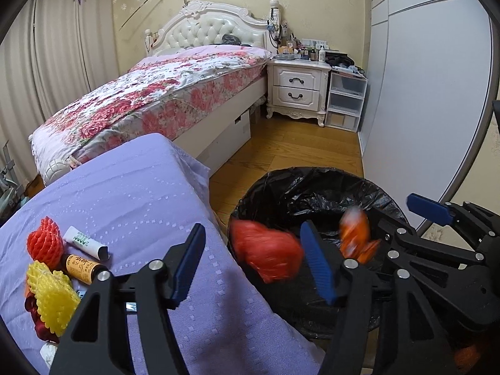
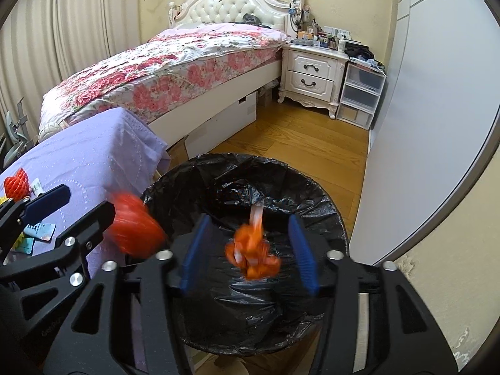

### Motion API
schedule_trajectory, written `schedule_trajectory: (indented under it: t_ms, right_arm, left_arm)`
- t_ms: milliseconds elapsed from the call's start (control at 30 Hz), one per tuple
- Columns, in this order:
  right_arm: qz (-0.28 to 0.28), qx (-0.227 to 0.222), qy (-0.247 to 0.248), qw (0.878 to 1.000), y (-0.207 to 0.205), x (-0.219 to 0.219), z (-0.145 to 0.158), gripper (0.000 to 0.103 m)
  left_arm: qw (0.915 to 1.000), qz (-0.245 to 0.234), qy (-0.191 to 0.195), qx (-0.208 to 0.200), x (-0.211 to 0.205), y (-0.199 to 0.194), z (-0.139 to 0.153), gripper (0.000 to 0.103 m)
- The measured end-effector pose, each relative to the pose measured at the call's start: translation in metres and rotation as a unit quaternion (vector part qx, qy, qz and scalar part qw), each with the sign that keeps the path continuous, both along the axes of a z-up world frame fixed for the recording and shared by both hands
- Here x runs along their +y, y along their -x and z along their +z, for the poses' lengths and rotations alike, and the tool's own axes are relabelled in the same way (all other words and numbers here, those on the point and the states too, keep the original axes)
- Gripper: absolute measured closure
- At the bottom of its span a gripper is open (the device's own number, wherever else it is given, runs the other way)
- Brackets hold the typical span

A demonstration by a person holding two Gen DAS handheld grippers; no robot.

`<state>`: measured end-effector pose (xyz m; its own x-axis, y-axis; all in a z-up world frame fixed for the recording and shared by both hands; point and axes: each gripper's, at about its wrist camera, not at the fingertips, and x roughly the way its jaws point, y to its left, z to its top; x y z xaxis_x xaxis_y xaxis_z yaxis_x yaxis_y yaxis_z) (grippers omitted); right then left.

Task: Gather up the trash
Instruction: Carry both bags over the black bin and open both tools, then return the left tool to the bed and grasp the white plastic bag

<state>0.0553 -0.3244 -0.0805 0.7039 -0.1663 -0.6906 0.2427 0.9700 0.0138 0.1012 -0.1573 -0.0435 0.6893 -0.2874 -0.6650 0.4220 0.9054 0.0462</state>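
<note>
Step in hand: the drop. Both grippers hang over the bin lined with a black bag (image 2: 328,218), which stands on the wood floor just beside the table under its lilac cloth (image 1: 131,187). Left gripper (image 1: 253,262): jaws parted, nothing between the pads; a red piece (image 1: 268,254), motion-blurred and probably a foam fruit net, is at the bin's near rim, clear of both fingers. Right gripper (image 2: 250,247): jaws likewise apart, and an orange crumpled wrapper (image 2: 253,250) sits in the gap over the bag without touching either pad; judged released and falling. Neither gripper holds anything. Trash left on the cloth: a red foam net (image 1: 43,243), a yellow foam net (image 1: 51,297), a squeezed white tube (image 1: 86,243), a small brown bottle (image 1: 82,268). Next move, as I judge it: swing back to that pile with jaws wide, and close gently, since the nets crush and the bottle may roll.
</note>
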Motion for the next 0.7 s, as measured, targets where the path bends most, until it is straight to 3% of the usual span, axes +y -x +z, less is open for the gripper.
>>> schedule_trajectory:
  t_ms: [200, 700]
  right_arm:
    - [-0.014, 0.001, -0.003, 1.0, 0.002, -0.005, 0.001, 0.046]
    - [0.01, -0.011, -0.021, 1.0, 0.021, 0.02, 0.01, 0.034]
  left_arm:
    - [0.9999, 0.009, -0.001, -0.006, 0.003, 0.002, 0.003, 0.03]
    - [0.9977, 0.066, 0.008, -0.014, 0.065, 0.022, 0.021, 0.027]
